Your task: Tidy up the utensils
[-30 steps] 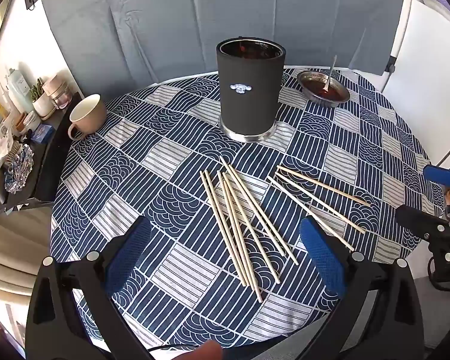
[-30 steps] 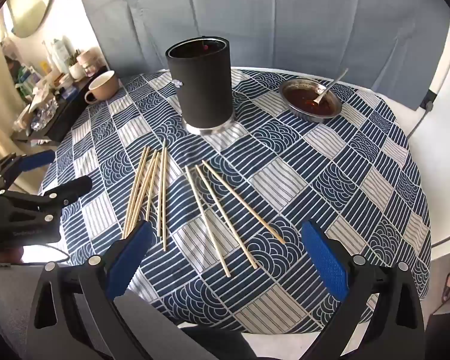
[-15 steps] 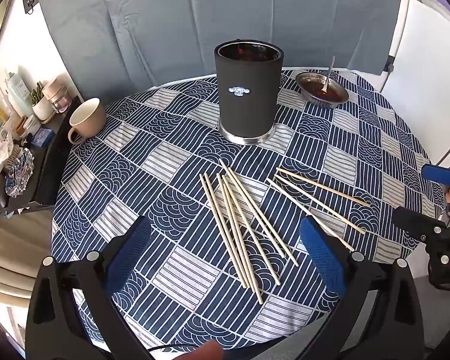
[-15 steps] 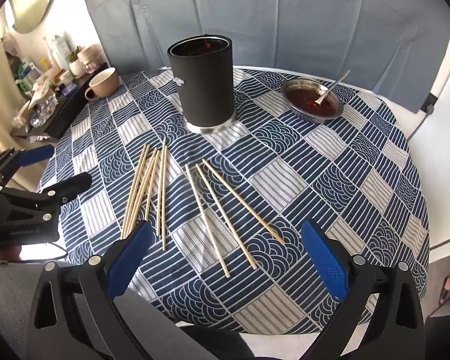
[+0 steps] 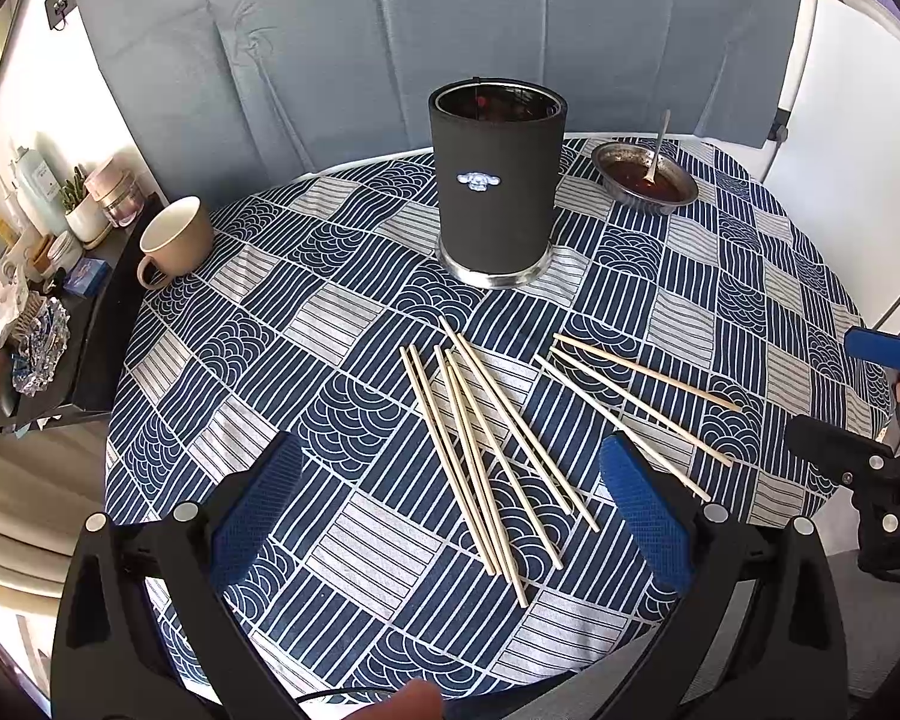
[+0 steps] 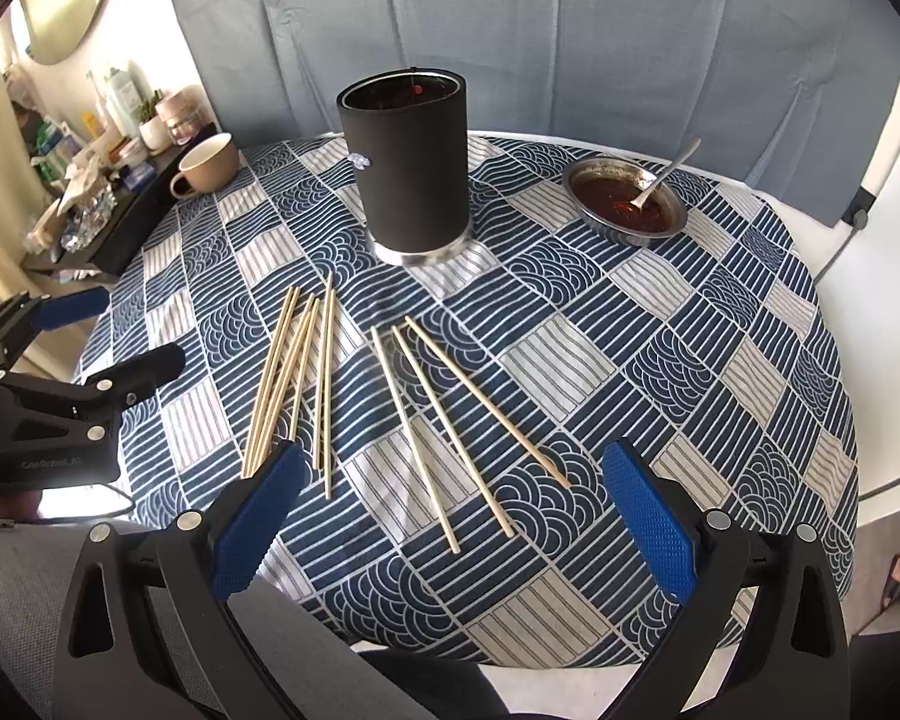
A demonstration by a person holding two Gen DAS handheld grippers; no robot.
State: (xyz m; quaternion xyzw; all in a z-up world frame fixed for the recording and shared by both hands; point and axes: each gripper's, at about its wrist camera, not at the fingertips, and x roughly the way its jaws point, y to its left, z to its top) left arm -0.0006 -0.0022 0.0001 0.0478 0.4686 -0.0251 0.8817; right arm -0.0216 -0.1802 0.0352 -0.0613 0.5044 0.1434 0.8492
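Note:
Several wooden chopsticks [image 5: 486, 450] lie loose in one bunch on a round table with a blue patterned cloth [image 5: 342, 324]; three more chopsticks [image 5: 636, 396] lie to their right. Behind them stands a tall black utensil holder [image 5: 497, 180]. In the right wrist view the three chopsticks [image 6: 450, 420] lie centre, the larger bunch [image 6: 294, 378] to the left, the utensil holder [image 6: 411, 168] behind. My left gripper [image 5: 450, 516] hovers open over the table's near edge, nothing between its fingers. My right gripper [image 6: 450, 516] is likewise open and empty above the near edge.
A metal bowl of dark sauce with a spoon [image 5: 645, 180] sits at the back right. A beige mug [image 5: 174, 240] stands at the table's left edge. A cluttered dark side shelf [image 5: 42, 300] is left of the table. A grey padded backdrop [image 5: 450, 30] rises behind.
Both grippers have drifted slightly, so the table scene shifts a little in each view. Chopsticks, holder, bowl and mug have not moved.

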